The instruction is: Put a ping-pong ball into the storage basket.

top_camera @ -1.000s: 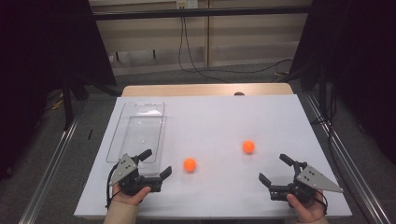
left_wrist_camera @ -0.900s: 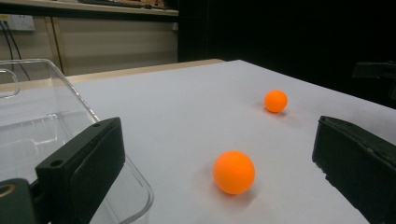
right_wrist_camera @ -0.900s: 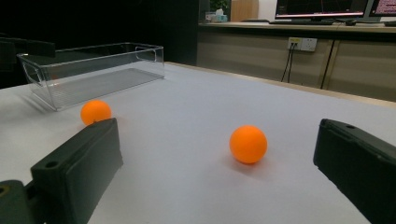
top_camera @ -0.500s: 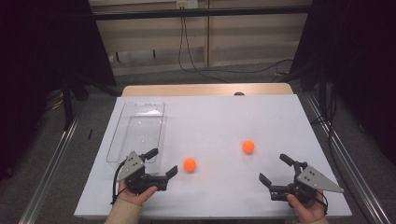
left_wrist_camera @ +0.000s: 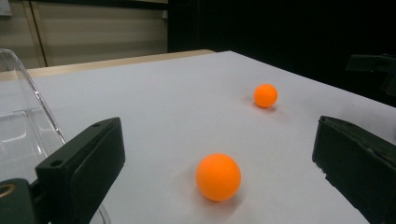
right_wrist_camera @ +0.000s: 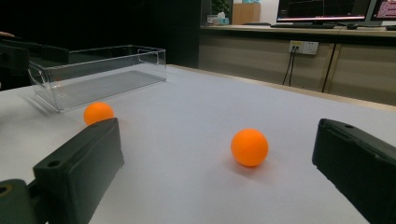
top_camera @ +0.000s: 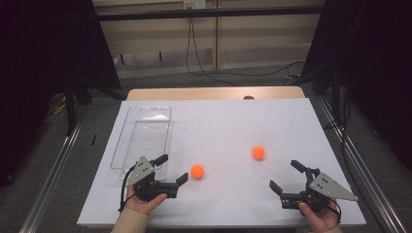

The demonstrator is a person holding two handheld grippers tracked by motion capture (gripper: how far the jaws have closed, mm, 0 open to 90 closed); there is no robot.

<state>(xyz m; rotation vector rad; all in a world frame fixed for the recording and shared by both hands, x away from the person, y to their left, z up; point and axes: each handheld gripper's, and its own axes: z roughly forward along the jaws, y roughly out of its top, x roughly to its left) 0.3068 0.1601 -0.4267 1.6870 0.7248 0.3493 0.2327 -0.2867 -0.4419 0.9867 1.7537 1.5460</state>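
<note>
high view shows a white surface (top_camera: pixel 223 126) in a dim room, bearing two small orange balls (top_camera: pixel 197 171) beside a clear plastic tray (top_camera: pixel 144 136), left gripper (top_camera: pixel 172 169) and right gripper (top_camera: pixel 287 174) fingers both spread wide, holding nothing.

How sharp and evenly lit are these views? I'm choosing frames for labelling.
High view: table evenly lit, surroundings dark. Left gripper view: near ball sharp with a soft shadow, clear bin shows glare. Right gripper view: ball crisp, own jaws slightly soft.
</note>
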